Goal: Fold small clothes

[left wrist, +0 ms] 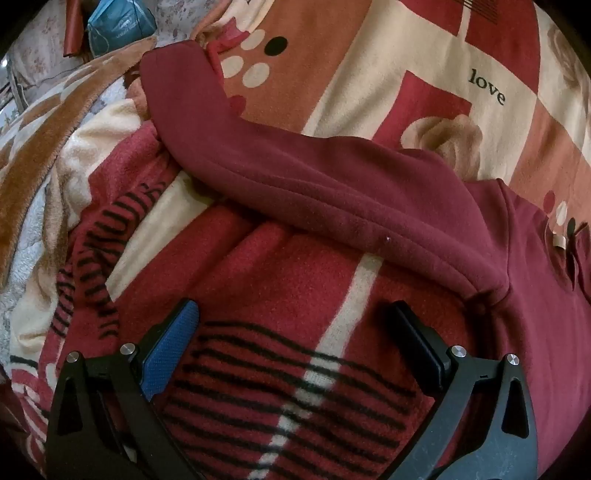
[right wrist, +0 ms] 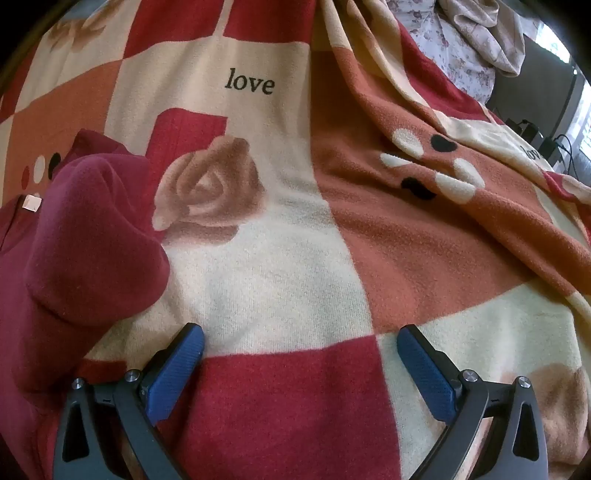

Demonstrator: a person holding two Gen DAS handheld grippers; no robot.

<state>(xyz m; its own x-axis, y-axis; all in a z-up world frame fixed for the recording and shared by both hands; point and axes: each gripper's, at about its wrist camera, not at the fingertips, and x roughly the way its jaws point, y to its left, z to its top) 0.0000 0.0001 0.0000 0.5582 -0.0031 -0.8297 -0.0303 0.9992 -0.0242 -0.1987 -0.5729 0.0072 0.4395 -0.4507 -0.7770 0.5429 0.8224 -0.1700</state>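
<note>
A small maroon long-sleeved top (left wrist: 535,280) lies flat on a patterned fleece blanket (left wrist: 369,74). One sleeve (left wrist: 258,155) stretches out to the upper left in the left wrist view. My left gripper (left wrist: 295,314) is open and empty, just below the sleeve near the armpit. In the right wrist view the top (right wrist: 22,314) sits at the left, its other sleeve (right wrist: 92,240) bunched up beside a rose print. A white neck label (right wrist: 31,203) shows. My right gripper (right wrist: 301,338) is open and empty over bare blanket (right wrist: 295,258), right of the sleeve.
A brown and cream plush blanket (left wrist: 44,147) is heaped at the left, with a blue bag (left wrist: 118,26) behind it. A floral sheet (right wrist: 461,44) and dark furniture with cables (right wrist: 535,122) lie at the far right. The blanket folds into ridges (right wrist: 461,177) there.
</note>
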